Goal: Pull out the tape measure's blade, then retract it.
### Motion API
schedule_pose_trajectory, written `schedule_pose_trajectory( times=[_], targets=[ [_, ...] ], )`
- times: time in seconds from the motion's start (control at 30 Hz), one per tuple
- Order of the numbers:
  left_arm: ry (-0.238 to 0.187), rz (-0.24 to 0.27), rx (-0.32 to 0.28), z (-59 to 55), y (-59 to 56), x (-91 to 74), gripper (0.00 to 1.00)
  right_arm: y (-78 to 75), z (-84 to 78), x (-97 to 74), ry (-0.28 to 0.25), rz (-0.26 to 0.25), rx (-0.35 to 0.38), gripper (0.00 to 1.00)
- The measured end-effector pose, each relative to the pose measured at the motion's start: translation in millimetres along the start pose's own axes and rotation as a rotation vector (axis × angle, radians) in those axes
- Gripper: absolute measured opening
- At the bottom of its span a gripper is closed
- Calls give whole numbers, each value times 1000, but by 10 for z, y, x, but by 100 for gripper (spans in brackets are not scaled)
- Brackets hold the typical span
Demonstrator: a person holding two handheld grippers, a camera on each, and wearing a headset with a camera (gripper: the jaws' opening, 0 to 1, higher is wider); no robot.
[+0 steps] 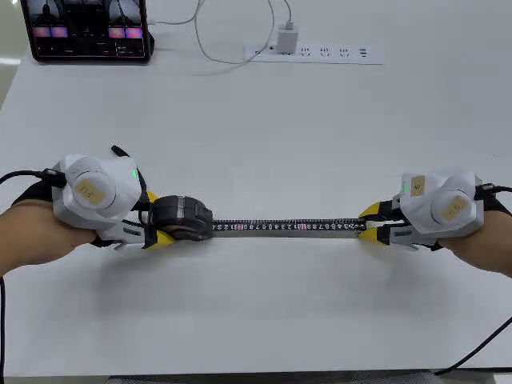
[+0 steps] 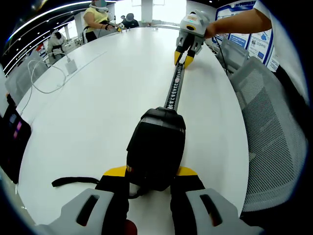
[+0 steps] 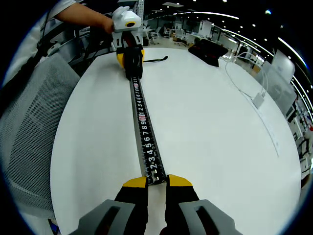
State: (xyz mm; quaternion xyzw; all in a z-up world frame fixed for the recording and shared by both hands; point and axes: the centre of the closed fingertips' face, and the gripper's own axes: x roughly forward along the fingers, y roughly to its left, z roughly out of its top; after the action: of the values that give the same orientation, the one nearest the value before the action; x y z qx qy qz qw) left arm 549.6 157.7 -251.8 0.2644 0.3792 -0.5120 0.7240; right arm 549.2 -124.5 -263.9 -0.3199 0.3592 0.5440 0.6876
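My left gripper (image 2: 152, 172) is nearest, jaws clamped on the sides of the black tape measure (image 2: 156, 144), which sits on the white table (image 2: 98, 112). Its black strap (image 2: 73, 181) trails off at 9 o'clock. The blade (image 2: 175, 88) runs out toward 12 o'clock, flat along the table, to the other gripper.

In the right gripper view, my right gripper (image 3: 157, 182) is closed on the blade's end, numbers face up, and the strip leads to 12 o'clock up to the case.

Head view: left gripper (image 1: 158, 218) at 9 o'clock, right gripper (image 1: 369, 223) at 3 o'clock, well apart. The blade (image 1: 288, 226) is stretched straight between them. The tape measure (image 1: 182, 218) is just beside the left jaws' yellow tips.

Farther back, a power strip (image 1: 320, 53) with a white charger (image 1: 286, 38) and cable (image 1: 210, 46) lies at 12 o'clock. A dark tablet (image 1: 86, 28) stands at 11 o'clock.
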Motion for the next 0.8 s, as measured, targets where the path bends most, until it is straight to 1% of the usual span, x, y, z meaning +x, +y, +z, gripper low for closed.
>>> schedule_pose_trajectory(
  times=[0.13,0.3,0.37,0.47,0.57,0.8],
  targets=[
    [7,0,0,3,-2,2,28,2,11,6,9,24,3,9],
    [14,5,0,3,-1,2,28,0,16,9,37,61,6,9],
    [14,6,-5,4,-1,1,28,7,9,5,45,73,-5,10],
    [11,3,-11,8,-2,0,28,11,6,2,54,83,-18,10],
    [10,-1,-5,10,-4,0,28,9,1,2,60,93,-26,10],
    [21,-4,6,9,-6,4,28,4,-10,4,74,105,-28,11]
  ],
)
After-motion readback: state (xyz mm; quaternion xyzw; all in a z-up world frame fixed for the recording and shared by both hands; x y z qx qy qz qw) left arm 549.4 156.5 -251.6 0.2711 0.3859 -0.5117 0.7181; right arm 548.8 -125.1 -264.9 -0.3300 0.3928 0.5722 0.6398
